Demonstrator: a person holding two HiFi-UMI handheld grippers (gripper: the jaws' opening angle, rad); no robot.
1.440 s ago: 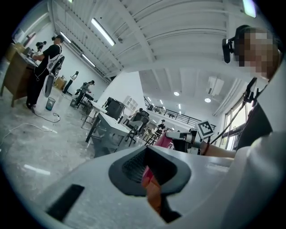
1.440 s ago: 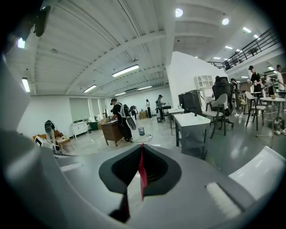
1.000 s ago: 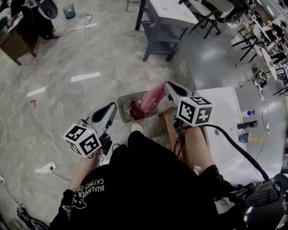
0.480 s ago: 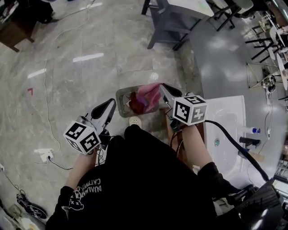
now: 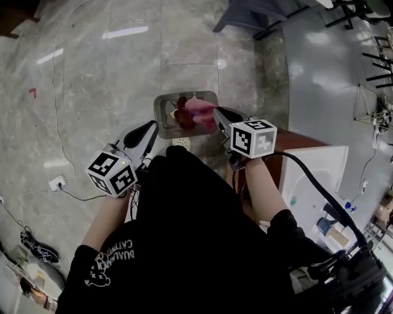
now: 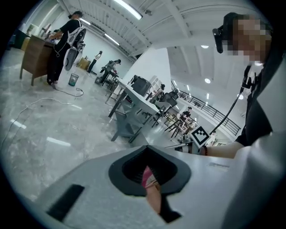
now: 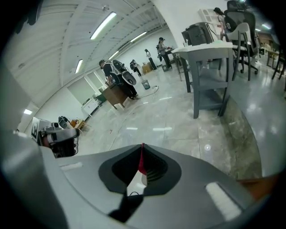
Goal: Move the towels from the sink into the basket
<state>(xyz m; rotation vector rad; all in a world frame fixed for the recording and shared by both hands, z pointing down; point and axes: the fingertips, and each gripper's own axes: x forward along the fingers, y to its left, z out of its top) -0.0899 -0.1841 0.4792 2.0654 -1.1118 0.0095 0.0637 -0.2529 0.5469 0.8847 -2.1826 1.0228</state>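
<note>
A grey basket (image 5: 161, 116) stands on the floor in front of my feet in the head view, with a dark red towel (image 5: 182, 116) lying in it. My right gripper (image 5: 216, 112) hangs over the basket's right side, shut on a pink towel (image 5: 200, 108) that droops into the basket. In the right gripper view a thin red-pink edge of cloth (image 7: 141, 162) shows in the slit of the closed jaws. My left gripper (image 5: 150, 127) is just left of the basket, jaws together, with no towel seen on it. The white sink (image 5: 313, 178) is at the right.
A white shoe (image 5: 181, 142) stands just behind the basket. A cable (image 5: 54, 80) and a power strip (image 5: 56, 183) lie on the floor at the left. A grey table (image 5: 258, 18) stands beyond the basket. A black cable (image 5: 319, 190) runs from the right gripper.
Both grippers have dropped lower. The right one carried the pink towel from beside the sink down over the basket. My head has tilted further down.
</note>
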